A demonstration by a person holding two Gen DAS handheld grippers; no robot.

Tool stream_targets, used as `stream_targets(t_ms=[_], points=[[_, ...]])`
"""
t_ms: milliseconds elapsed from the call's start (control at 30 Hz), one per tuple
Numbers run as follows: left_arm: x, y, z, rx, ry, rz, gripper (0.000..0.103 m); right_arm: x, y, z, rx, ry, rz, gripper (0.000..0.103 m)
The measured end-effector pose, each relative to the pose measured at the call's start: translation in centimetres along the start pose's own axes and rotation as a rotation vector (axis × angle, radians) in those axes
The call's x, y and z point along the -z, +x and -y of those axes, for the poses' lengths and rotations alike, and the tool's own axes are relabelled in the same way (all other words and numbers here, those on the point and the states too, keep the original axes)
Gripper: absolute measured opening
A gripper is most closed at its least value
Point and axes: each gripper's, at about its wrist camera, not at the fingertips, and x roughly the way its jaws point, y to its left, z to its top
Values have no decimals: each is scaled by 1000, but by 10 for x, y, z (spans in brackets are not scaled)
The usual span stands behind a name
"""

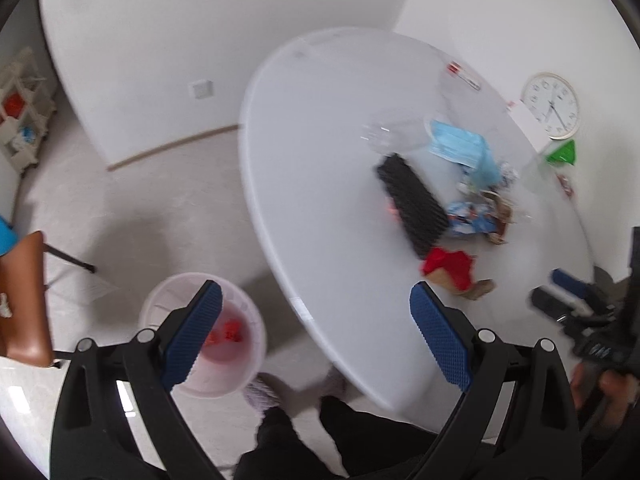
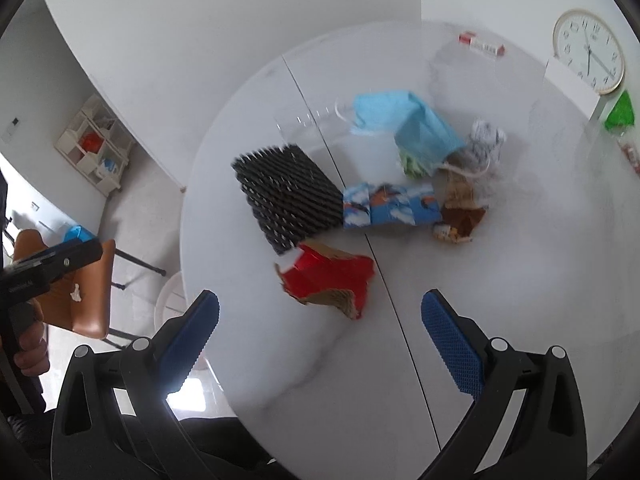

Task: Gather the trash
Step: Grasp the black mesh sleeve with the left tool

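Trash lies in a heap on the round white table [image 2: 304, 360]: a torn red cardboard piece [image 2: 328, 280], a black ridged pad [image 2: 288, 196], a blue printed wrapper [image 2: 388, 204], a blue face mask [image 2: 384, 110], a blue pouch [image 2: 428, 136] and brown wrappers [image 2: 460, 208]. The red piece also shows in the left wrist view [image 1: 448, 266]. My right gripper [image 2: 320, 336] is open and empty, above the table just short of the red piece. My left gripper [image 1: 316, 332] is open and empty, above the table's edge, with a pale pink bin [image 1: 208, 332] on the floor below its left finger; red scraps lie in the bin.
A wall clock [image 2: 588, 50] leans at the table's far side beside a white card and a green packet [image 2: 620, 112]. A small red and white box [image 2: 482, 44] lies at the far edge. A brown chair [image 1: 24, 300] stands left of the bin. A white shelf [image 1: 20, 116] stands by the wall.
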Motion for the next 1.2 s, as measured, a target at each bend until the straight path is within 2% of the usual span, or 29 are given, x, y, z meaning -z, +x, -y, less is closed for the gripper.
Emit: stream_targets(t_ms=[67,267,400,533,600,700,733,800,967,1200], points=[[-10,19,17,53,-2,-25,91,1,7,6,-15,-3,-22,100],[-38,84,57,121,-72,-88,91,2,9,24,-29,-24,-41,100],[-61,119,68,151,-139,-97,90,0,10,40,-27,-14,-46,100],[-78,148,68,161,-198,-131,74,0,15,58,-32,8,-52,100],[-84,162,68,182,-233,-158,57,-1,18,65,-35,21,-58,100],[-90,169,70,190,-249,-172,42,-1,23,76,-39,41,-65,100],[-91,170,72,191,-244,-172,33,-1,26,80,-41,49,-68,100],[-92,170,77,187,-223,-178,21,-2,29,84,-43,57,-73,100],[-94,156,78,243,-230,-166,13,-5,35,91,-47,58,-68,100],[-98,123,83,318,-226,-104,12,-16,31,88,-48,36,-35,100]])
